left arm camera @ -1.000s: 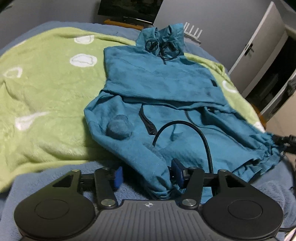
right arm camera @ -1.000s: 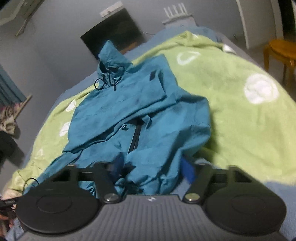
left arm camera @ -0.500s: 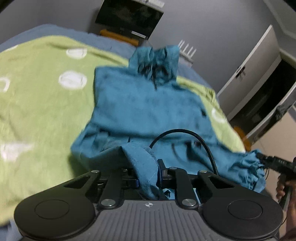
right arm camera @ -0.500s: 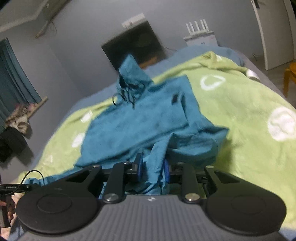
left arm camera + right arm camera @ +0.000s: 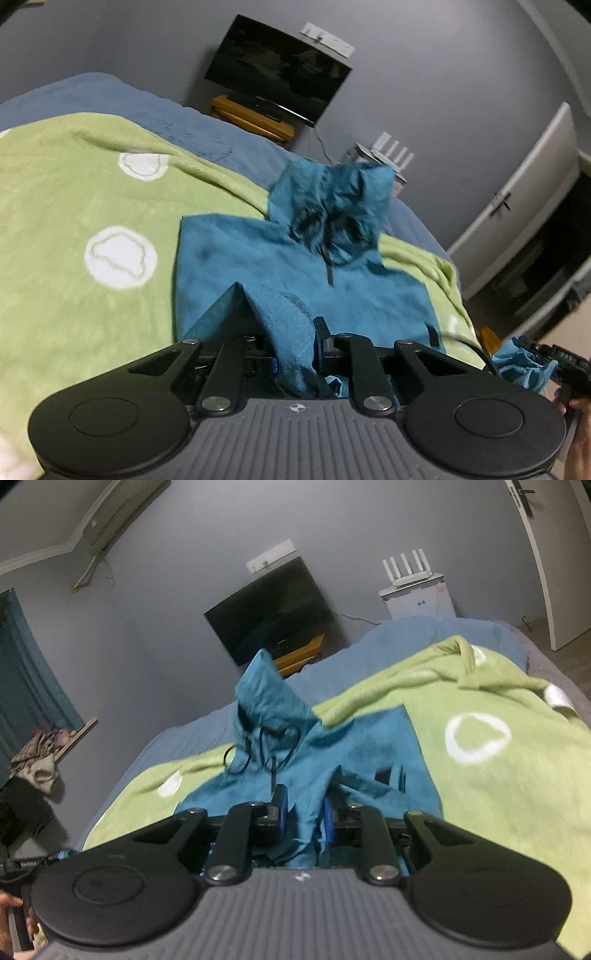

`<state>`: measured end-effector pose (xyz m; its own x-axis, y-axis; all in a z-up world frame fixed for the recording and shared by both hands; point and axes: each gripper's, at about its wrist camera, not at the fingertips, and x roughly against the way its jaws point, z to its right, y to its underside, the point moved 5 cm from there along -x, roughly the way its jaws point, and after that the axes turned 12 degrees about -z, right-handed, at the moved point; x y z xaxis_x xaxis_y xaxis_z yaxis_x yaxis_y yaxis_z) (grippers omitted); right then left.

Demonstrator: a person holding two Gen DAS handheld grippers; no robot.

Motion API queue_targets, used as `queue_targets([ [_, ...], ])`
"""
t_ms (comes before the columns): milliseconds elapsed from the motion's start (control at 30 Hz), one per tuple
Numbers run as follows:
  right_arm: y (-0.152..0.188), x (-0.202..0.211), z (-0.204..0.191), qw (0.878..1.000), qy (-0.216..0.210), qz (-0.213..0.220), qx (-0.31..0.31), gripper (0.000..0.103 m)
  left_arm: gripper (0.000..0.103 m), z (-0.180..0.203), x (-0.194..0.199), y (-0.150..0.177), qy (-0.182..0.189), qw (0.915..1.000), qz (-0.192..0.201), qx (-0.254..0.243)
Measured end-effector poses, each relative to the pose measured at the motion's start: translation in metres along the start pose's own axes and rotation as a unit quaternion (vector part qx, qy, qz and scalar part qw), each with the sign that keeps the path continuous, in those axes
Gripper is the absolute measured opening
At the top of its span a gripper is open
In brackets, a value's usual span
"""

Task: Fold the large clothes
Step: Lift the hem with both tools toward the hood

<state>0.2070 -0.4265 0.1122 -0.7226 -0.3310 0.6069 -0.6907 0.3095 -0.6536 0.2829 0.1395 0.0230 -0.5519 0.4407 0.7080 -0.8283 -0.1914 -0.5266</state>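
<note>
Teal hoodie point(image 5: 295, 280) lying on the green blanket point(image 5: 74, 206), hood farthest away, long axis running straight ahead; left gripper point(image 5: 295, 354) and right gripper point(image 5: 303, 812) each clenched on a raised hem corner, apparently level; fold goes hoodward.

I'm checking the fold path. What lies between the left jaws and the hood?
The hoodie's flat teal body, its hood beyond; left wrist view shows it.

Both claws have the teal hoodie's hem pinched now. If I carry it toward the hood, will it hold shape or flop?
Likely floppy: the teal hoodie bunches and peaks where the left claw pinches it. In the right claw it hangs in soft folds. The drawstrings lie loose and may swing or snag.
</note>
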Motion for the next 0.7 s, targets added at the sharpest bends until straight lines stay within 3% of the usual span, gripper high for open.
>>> queue_targets([
  [133, -0.052, -0.050, -0.005, 0.999, 0.035, 0.009, 0.002, 0.018, 0.018, -0.009, -0.041, -0.055, -0.011, 0.9994, 0.015, 0.031],
  [300, -0.099, -0.115, -0.011, 0.996, 0.084, 0.022, -0.003, 0.018, 0.019, -0.020, -0.093, -0.107, -0.061, 0.9956, 0.032, 0.063],
  [333, -0.104, -0.126, -0.011, 0.995, 0.096, 0.034, -0.002, 0.018, 0.023, -0.024, -0.103, -0.112, -0.078, 0.9944, 0.035, 0.063],
  [400, -0.108, -0.145, -0.006, 0.991, 0.121, 0.056, -0.016, 0.023, 0.047, -0.035, -0.118, -0.114, -0.103, 0.9904, 0.040, 0.084],
  [433, -0.105, -0.151, -0.004, 0.989, 0.132, 0.059, -0.024, 0.029, 0.070, -0.042, -0.120, -0.115, -0.110, 0.9878, 0.045, 0.101],
  [467, -0.102, -0.156, -0.002, 0.987, 0.147, 0.061, -0.027, 0.042, 0.081, -0.048, -0.120, -0.113, -0.109, 0.9859, 0.056, 0.114],
  [633, -0.072, -0.156, -0.007, 0.987, 0.151, 0.047, 0.040, 0.048, 0.083, -0.065, -0.111, -0.093, -0.111, 0.9877, 0.050, 0.098],
  [700, -0.049, -0.146, -0.008, 0.986, 0.147, 0.046, 0.066, 0.058, 0.083, -0.066, -0.102, -0.075, -0.120, 0.9890, 0.048, 0.072],
])
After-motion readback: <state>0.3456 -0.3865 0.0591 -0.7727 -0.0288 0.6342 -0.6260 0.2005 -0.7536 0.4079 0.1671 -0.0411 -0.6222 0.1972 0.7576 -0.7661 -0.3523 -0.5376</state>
